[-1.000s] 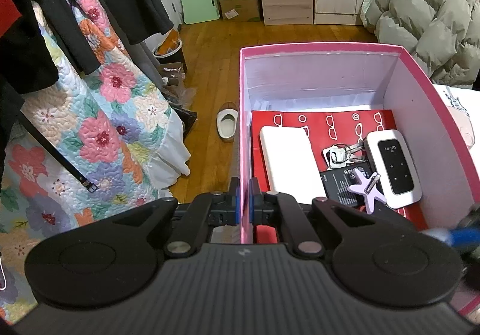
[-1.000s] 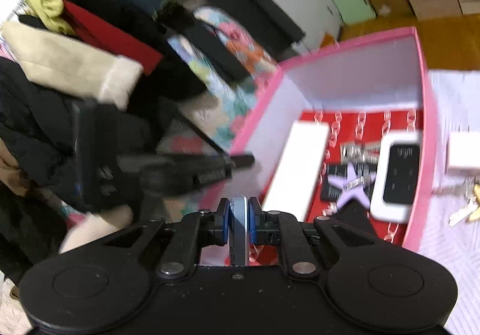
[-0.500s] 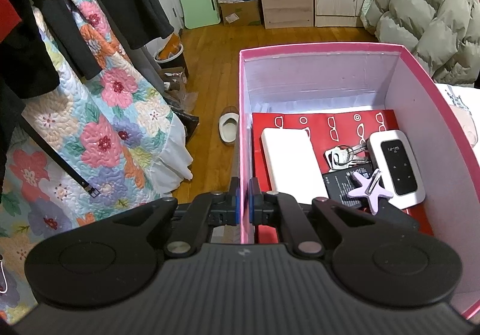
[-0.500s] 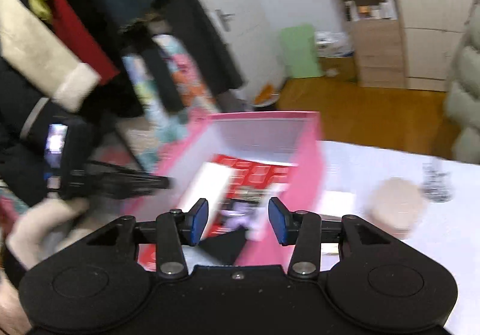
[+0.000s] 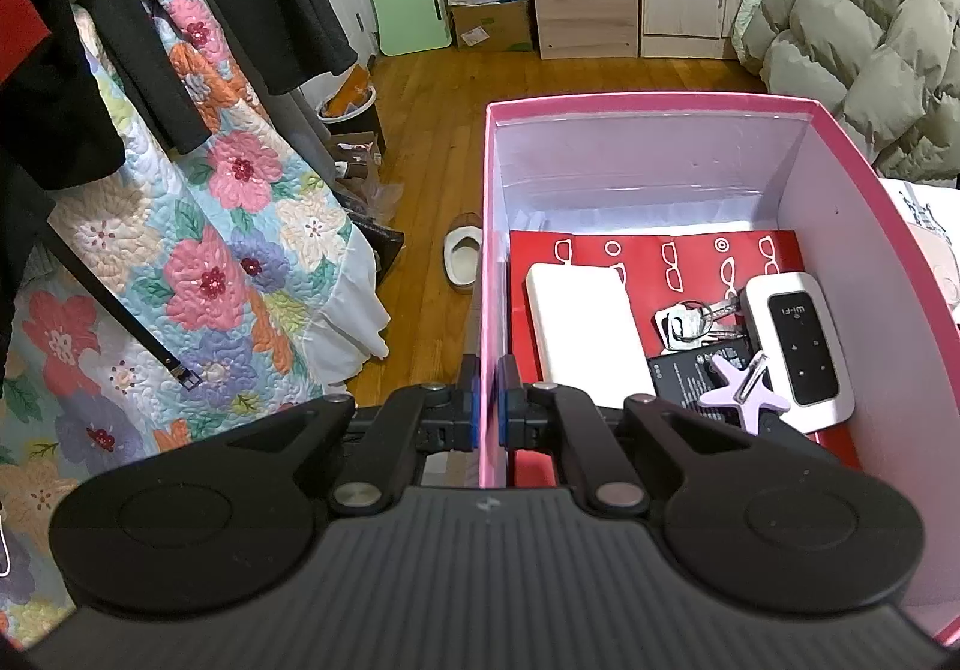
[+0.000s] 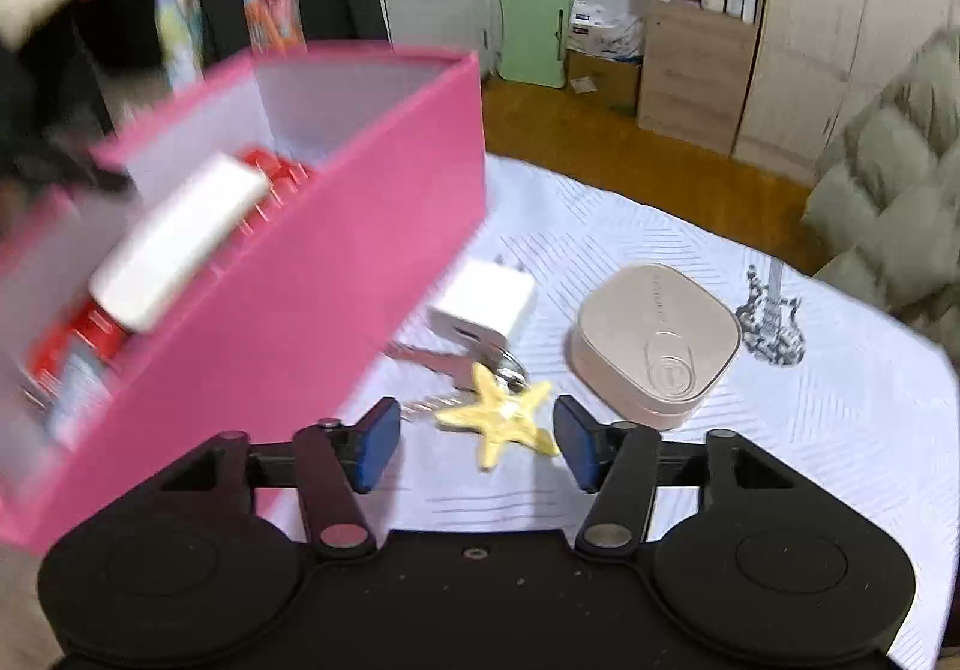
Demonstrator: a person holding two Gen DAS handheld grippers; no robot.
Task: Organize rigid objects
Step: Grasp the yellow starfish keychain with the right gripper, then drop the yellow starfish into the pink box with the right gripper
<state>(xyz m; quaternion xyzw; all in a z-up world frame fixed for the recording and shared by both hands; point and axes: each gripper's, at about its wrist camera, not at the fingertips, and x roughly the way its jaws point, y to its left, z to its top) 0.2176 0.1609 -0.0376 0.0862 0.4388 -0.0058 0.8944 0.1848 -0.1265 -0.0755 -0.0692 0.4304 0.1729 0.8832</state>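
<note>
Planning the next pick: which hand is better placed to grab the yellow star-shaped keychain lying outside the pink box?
Right. The right tool is opening just before the yellow star-shaped keychain, nothing gripped. The left tool is clamped on the pink box's wall.

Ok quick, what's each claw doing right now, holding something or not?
Left gripper: shut on the wall of the pink box.
Right gripper: opening, holding nothing; the yellow starfish keyring lies between its fingers on the cloth.
</note>
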